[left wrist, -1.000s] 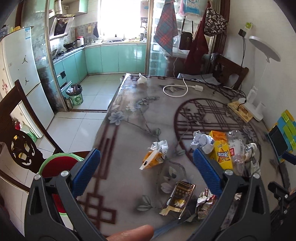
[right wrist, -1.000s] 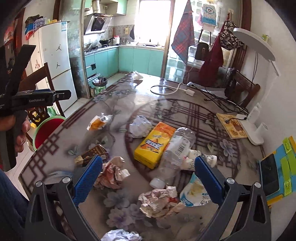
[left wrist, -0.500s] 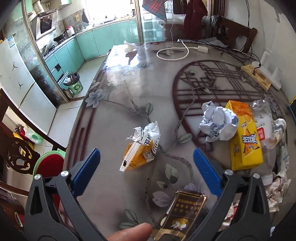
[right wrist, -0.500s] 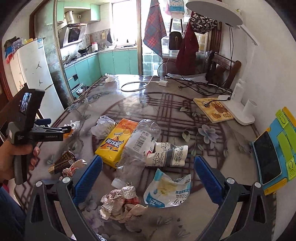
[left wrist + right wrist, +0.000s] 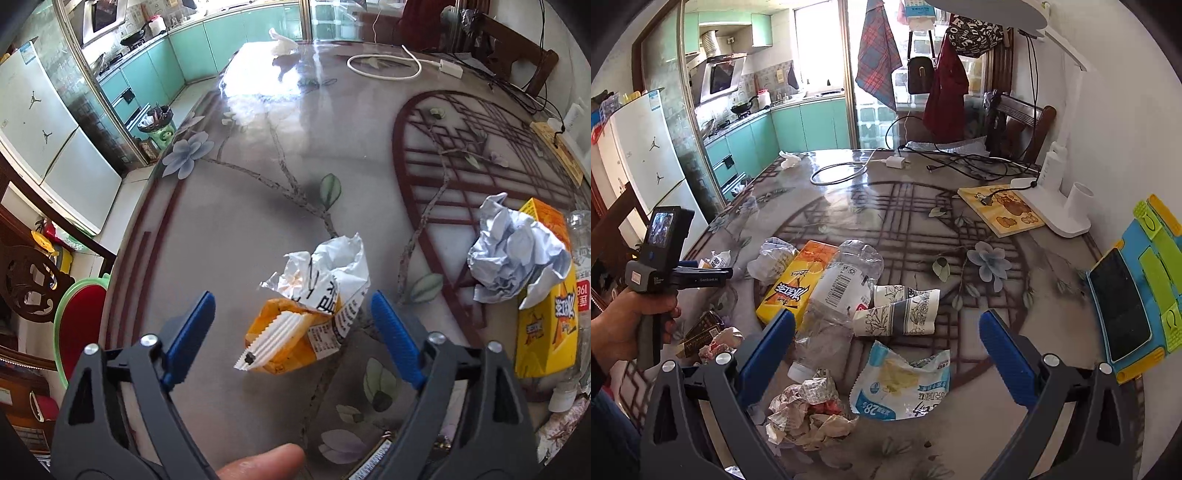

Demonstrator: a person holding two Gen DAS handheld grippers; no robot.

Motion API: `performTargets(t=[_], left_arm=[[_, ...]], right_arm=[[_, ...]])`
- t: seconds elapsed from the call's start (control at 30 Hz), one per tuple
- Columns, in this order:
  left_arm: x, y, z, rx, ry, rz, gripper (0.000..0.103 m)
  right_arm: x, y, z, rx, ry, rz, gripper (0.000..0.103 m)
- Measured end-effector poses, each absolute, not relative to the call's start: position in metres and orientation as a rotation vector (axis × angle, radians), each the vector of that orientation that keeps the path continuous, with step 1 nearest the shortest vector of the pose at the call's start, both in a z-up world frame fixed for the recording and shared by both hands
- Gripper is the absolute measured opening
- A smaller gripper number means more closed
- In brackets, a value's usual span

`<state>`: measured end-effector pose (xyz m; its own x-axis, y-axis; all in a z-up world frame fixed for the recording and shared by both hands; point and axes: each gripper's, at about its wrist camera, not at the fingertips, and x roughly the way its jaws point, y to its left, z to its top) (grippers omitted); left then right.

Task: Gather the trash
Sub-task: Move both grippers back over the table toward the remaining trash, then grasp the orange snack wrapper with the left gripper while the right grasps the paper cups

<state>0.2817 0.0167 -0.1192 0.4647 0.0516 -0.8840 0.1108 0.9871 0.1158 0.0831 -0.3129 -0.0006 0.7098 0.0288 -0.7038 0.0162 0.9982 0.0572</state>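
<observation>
The left gripper has closed in on the orange wrapper, fingers wide open and empty around it; the right gripper hangs open, empty.

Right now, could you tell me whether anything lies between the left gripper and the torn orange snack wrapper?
Nothing visible does. The left gripper is open, and the torn orange snack wrapper lies on bare table between its fingers. The crumpled white paper sits well off to the right.
</observation>
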Motion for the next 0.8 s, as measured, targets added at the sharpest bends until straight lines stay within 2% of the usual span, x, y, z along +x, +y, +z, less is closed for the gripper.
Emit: performTargets(t=[0.03,0.1,0.13,0.17,0.3,0.8], left_arm=[[0.282,0.017,-0.119,0.160,1.085,-0.043,0.075],[0.283,0.017,-0.118,0.156,1.084,-0.056,0.058],[0.283,0.016,-0.117,0.160,1.085,-0.061,0.043],[0.283,0.015,-0.116,0.168,1.086,-0.062,0.039],[0.279,0.012,-0.113,0.171,1.088,-0.093,0.034],[0.258,0.021,-0.072,0.128,0.999,-0.154,0.034]], right_arm=[[0.084,-0.316,-0.001,0.066,0.784,0.001,0.097],[0.086,-0.321,-0.003,0.079,0.791,-0.008,0.097],[0.088,-0.324,-0.005,0.081,0.793,-0.016,0.097],[0.089,-0.326,-0.006,0.079,0.796,-0.026,0.097],[0.098,-0.331,-0.020,0.078,0.832,-0.040,0.097],[0.144,-0.304,-0.080,-0.052,0.956,0.028,0.097]])
